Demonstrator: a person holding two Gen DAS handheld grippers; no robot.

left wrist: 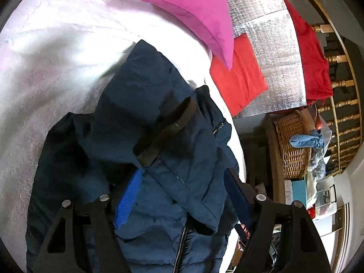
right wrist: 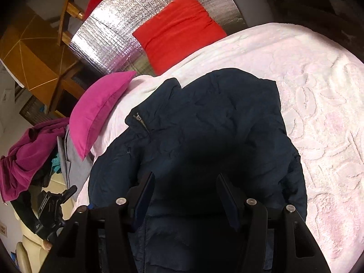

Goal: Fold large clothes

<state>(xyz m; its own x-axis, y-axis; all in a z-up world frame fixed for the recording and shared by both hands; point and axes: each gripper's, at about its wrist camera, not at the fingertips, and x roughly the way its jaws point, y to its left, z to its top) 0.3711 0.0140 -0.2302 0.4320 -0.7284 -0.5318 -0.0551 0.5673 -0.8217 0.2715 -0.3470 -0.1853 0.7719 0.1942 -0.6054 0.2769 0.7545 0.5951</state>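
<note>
White bedspread (right wrist: 318, 113) bears navy jacket (right wrist: 204, 125); both grippers (left wrist: 182, 195) (right wrist: 185, 195) gape wide, no readable writing.

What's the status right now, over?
Left gripper and right gripper open, above navy jacket. Jacket partly folded on white bedspread. Nothing blocking.

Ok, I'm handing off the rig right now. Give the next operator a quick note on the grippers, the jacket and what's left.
Left gripper: open, nothing clamped, over the navy jacket near its front zipper.
Right gripper: open, empty, also over the jacket.
Jacket lies on the white bedspread, a sleeve with a dark cuff folded across the front.
The pink pillow and red cushion sit at the head of the bed.
Done: one sleeve looks folded in.
Left: probably the other sleeve, then folding the body; the far side is hard to judge.
</note>
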